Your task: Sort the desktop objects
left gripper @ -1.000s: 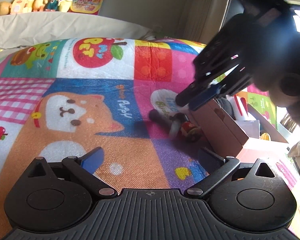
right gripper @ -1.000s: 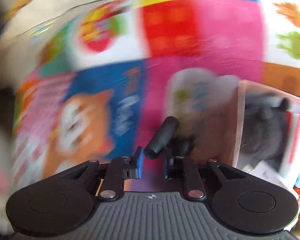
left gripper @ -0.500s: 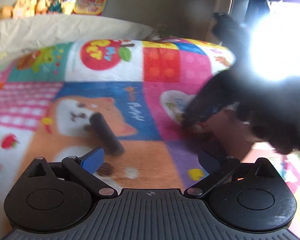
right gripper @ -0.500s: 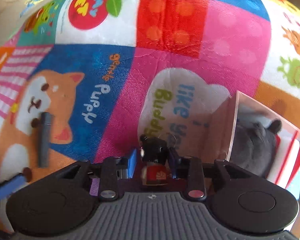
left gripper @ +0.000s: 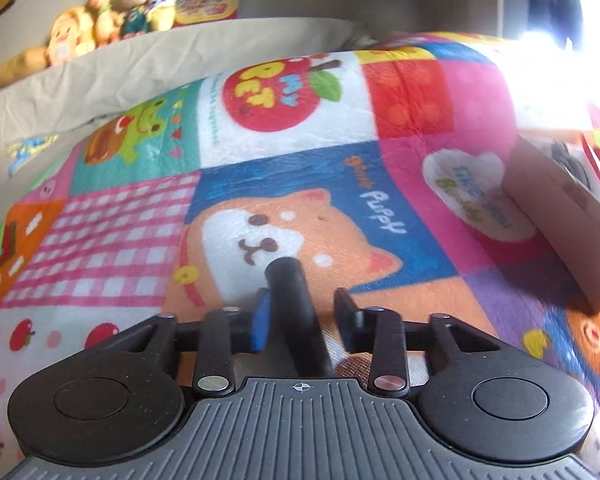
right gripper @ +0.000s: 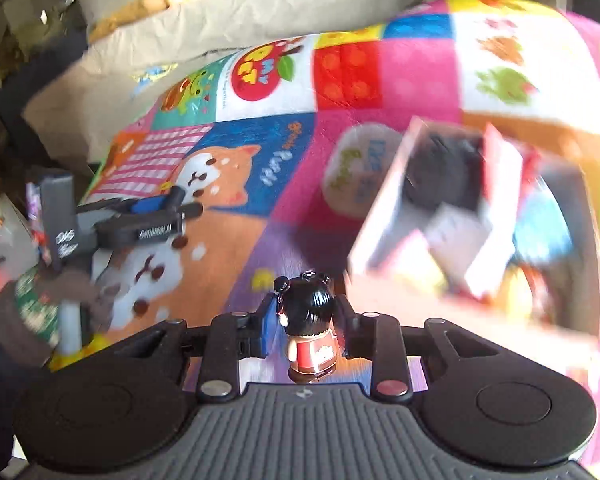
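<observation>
Holding a little figurine (right gripper: 310,332), your right hand-held gripper (right gripper: 307,320) has both pads pressed on its sides. The toy stands upright between them with its back to the camera: glossy black hair in two small buns, a red dress, a brown base, and a thin metal loop on top of its head. Its long axis runs up along the fingers.

Your left hand-held gripper (left gripper: 302,316) is drawn in narrow on a black cylinder (left gripper: 288,292), a smooth matt rod with a rounded end. It lies lengthwise between the fingers and pokes out ahead of the tips. The blue pad sits against one side. The other pad looks just beside the rod from this angle, so I judge it a grip rather than a near miss.

Under both tools lies the patchwork blanket (left gripper: 340,184), its puppy panel straight ahead of the left one.

The relation that matters is the pink box (right gripper: 380,216). It sits ahead and to the right of your right tool, open, with something dark grey (right gripper: 448,172) inside, though blur hides what. From your left tool it is well off to the right. Your right hand is nearer, so the figurine likely goes in first.

Farthest back, plush toys (left gripper: 112,28) sit in a row.
</observation>
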A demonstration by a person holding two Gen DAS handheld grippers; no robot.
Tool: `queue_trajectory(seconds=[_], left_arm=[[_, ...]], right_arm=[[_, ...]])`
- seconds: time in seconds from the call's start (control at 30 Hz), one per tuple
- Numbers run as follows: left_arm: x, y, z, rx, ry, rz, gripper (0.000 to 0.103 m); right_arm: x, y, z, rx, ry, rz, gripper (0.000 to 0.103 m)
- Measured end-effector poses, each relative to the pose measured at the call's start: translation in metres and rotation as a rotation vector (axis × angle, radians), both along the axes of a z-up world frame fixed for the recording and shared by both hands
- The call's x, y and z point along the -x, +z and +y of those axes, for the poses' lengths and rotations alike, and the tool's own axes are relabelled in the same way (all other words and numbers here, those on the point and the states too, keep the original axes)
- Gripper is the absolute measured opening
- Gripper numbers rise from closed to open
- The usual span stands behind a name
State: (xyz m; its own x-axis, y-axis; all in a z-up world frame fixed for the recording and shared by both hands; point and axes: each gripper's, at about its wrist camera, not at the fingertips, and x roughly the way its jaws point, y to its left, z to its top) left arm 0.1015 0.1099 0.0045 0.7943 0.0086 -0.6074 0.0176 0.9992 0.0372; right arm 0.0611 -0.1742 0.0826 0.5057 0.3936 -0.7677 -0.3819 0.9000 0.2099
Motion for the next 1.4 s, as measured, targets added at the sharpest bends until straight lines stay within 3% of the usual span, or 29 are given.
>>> queue_trajectory(seconds=[0.1, 0.33, 0.47, 0.57, 0.63, 0.7, 0.9, 1.0, 1.1, 1.17, 1.4], left_arm=[[0.016, 0.004, -0.024, -0.027, -0.086, 0.01, 0.022], [0.094, 0.008, -0.118, 0.024, -0.441, 0.057, 0.022], [0.129, 0.005, -0.146, -0.02, -0.511, 0.044, 0.032], [0.137, 0.001, -0.145, -0.075, -0.49, 0.042, 0.049], [0.136, 0.003, -0.136, -0.087, -0.47, 0.052, 0.058], [0.136, 0.006, -0.126, -0.114, -0.443, 0.056, 0.065], [0.129, 0.008, -0.103, -0.205, -0.309, 0.047, 0.08], [0.125, 0.011, -0.092, -0.132, -0.265, 0.069, 0.081], [0.119, 0.012, -0.086, 0.06, -0.261, 0.127, 0.087], [0.114, 0.01, -0.088, 0.149, -0.254, 0.155, 0.089], [0.082, 0.007, -0.115, 0.148, -0.245, 0.146, 0.093]], right_arm=[[0.027, -0.014, -0.028, -0.015, -0.064, 0.002, 0.029], [0.065, -0.046, -0.069, -0.101, -0.144, -0.002, 0.028], [0.076, -0.055, -0.075, -0.096, -0.188, -0.056, 0.03], [0.082, -0.061, -0.074, -0.076, -0.199, -0.096, 0.033], [0.085, -0.065, -0.073, -0.064, -0.213, -0.115, 0.046], [0.089, -0.07, -0.074, -0.054, -0.239, -0.136, 0.067], [0.099, -0.081, -0.071, -0.029, -0.262, -0.179, 0.081], [0.104, -0.085, -0.066, -0.007, -0.257, -0.204, 0.09], [0.108, -0.09, -0.057, 0.035, -0.243, -0.241, 0.095], [0.11, -0.092, -0.049, 0.073, -0.238, -0.261, 0.1], [0.11, -0.093, -0.049, 0.08, -0.246, -0.262, 0.102]])
